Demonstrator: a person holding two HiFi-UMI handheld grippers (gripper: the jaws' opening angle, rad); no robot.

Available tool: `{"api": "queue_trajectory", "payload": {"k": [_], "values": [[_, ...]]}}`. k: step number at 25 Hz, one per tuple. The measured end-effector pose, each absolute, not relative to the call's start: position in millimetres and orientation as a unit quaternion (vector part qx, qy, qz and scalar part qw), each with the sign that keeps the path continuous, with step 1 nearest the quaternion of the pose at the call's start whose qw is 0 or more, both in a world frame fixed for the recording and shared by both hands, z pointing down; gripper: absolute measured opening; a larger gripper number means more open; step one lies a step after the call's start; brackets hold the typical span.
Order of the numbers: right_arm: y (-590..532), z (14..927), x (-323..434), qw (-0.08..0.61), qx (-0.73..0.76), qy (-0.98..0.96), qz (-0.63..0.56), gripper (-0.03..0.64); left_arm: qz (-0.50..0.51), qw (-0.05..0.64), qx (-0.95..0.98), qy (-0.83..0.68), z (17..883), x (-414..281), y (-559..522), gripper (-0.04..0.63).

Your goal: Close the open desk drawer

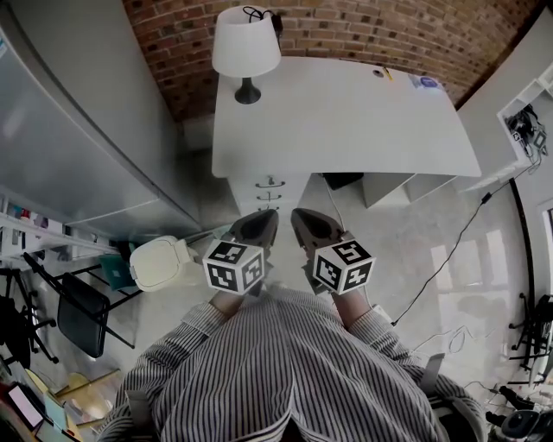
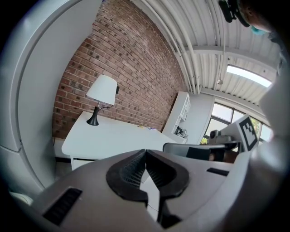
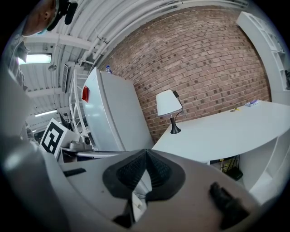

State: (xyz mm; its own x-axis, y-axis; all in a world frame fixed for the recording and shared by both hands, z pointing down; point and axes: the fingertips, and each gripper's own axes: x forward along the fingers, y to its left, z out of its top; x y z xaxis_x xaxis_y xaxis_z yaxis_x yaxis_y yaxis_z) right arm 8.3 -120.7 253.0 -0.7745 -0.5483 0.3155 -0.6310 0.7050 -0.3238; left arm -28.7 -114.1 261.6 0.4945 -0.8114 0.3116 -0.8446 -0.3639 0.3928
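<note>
White desk (image 1: 346, 121) fills the far side against the brick wall (image 1: 363, 26), and there under its near left corner sits the drawer stack (image 1: 270, 194), handles facing us, with the lamp (image 1: 246, 43) up on the far left corner. Down in front, the left gripper (image 1: 270, 217) and right gripper (image 1: 300, 216) hang side by side just short of those drawers, both clenched tip to tip on nothing

Red brick wall (image 1: 363, 30) behind, pale glossy floor (image 1: 432, 250) below.
</note>
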Motion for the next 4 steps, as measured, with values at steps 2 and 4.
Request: {"api": "queue_trajectory", "payload": {"k": [2,4], "values": [[-119.9,254.5,8.1,0.101,0.319,-0.918,0.212,0.015,0.032,0.260,0.826,-0.499,261.8,-26.6,-114.0,0.012],[-119.1,256.6,7.6,0.105,0.317,-0.918,0.214,0.015,0.033,0.262,0.827,-0.496,262.8,-24.6,-113.7,0.012]]}}
